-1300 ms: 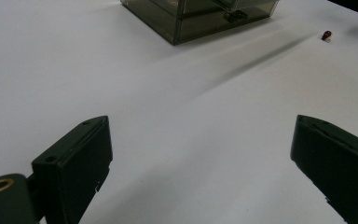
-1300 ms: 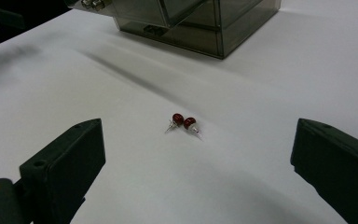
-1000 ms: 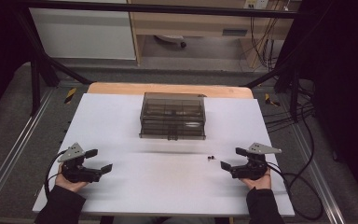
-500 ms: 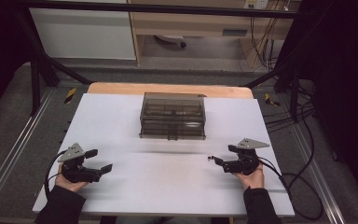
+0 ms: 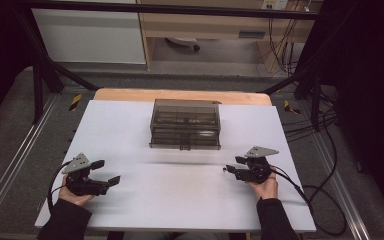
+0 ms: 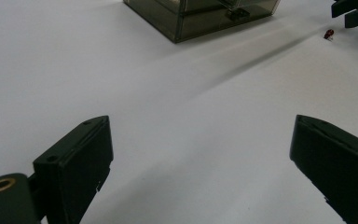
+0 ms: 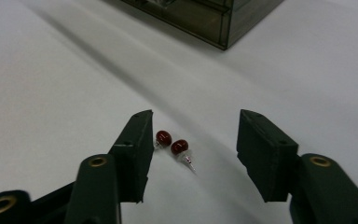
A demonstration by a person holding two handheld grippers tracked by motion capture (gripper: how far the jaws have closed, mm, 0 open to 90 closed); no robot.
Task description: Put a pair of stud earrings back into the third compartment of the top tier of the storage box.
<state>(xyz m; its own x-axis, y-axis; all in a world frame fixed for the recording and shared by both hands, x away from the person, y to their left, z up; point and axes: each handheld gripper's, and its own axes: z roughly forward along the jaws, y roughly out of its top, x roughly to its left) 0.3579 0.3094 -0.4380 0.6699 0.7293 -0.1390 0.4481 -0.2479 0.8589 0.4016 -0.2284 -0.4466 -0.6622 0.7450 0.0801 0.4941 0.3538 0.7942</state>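
Closing around two red stud earrings (image 7: 171,143), the right gripper (image 7: 193,140) has not pinched them yet. Left gripper (image 6: 200,154) rests spread wide. No readable writing marks the smoky drawer box (image 5: 185,125).

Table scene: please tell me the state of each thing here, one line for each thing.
Pair of small dark red ball stud earrings: lying on the table between the right tool's jaws, not yet pinched.
Smoky transparent plastic drawer box: standing upright, drawers pushed in.
Right tool: jaws have just been closing around the earrings, a gap remains.
Left tool: jaws wide open, nothing between them.
White table: flat, bearing everything.
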